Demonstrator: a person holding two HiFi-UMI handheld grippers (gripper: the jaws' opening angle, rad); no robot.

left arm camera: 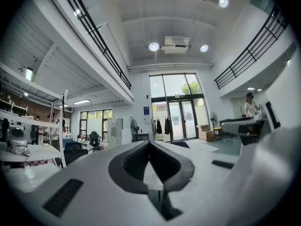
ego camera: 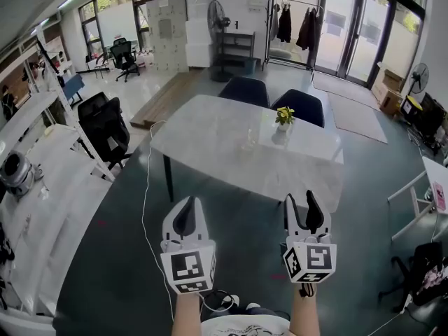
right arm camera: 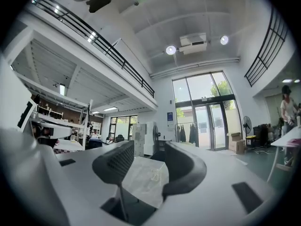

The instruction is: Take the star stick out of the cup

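The clear cup [ego camera: 249,143] on the desk [ego camera: 210,138] at 12 o'clock is hard to see. The left gripper [ego camera: 187,205] jaws are pressed together. The right gripper [ego camera: 301,201] jaws are wide apart and empty.

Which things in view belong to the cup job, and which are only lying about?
Job: clear cup on the table; left gripper, shut; right gripper, open. The star stick is too small to see.
Lying about: flower pot, two dark chairs, fan.

A pale stone-look table [ego camera: 210,142] carries a small white cup [ego camera: 281,136] holding a yellow-green tuft [ego camera: 283,115], with a clear glass [ego camera: 250,143] nearby.
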